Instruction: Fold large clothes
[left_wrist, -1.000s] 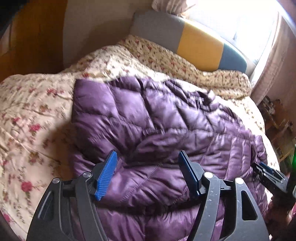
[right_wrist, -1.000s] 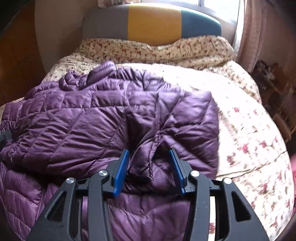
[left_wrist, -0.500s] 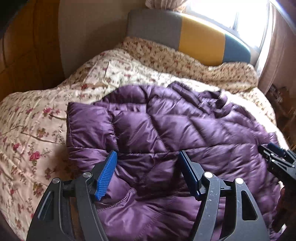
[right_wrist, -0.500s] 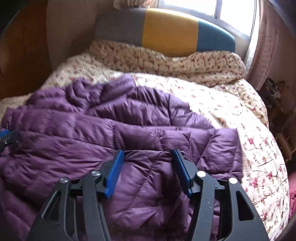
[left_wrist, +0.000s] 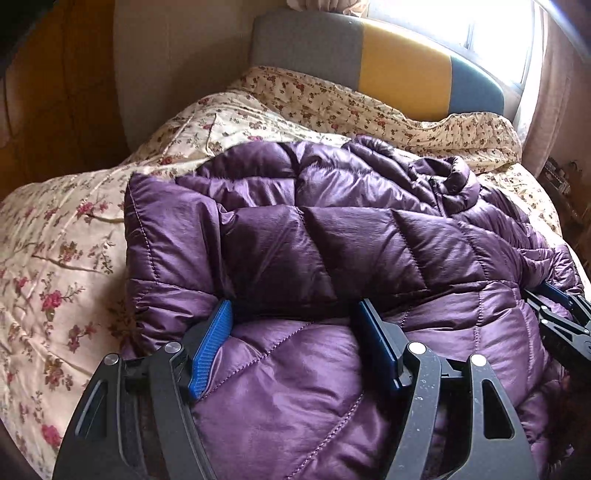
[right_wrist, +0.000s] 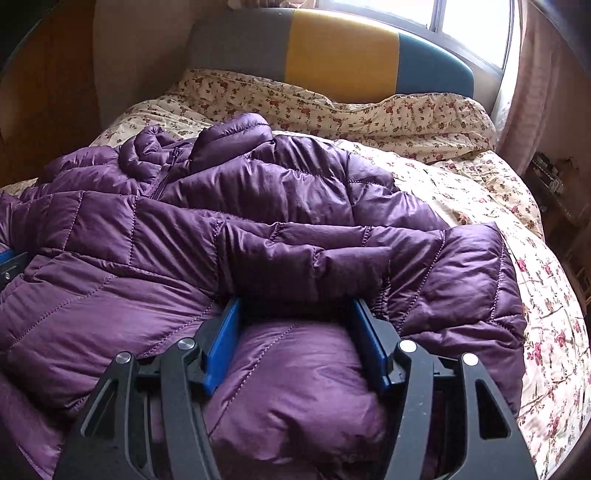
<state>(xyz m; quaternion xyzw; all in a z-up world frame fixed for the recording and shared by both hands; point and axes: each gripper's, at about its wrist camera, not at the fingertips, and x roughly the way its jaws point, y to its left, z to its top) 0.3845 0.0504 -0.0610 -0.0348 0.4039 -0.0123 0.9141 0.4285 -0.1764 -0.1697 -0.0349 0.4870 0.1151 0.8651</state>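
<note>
Purple down jacket (left_wrist: 332, 258) lies on the floral quilt (left_wrist: 66, 258) of the bed, its lower part already turned up over the body, collar toward the headboard (right_wrist: 332, 48). One fold looks done; I judge the sides (and maybe a second fold) are left. The left gripper (left_wrist: 295, 347) stands open over the folded edge, pressing nothing. The right gripper (right_wrist: 295, 339) has just been opening; puffy fabric bulges between its jaws, but the pads do not seem to pinch it. Free quilt shows on both sides, so there is room to move outward.
</note>
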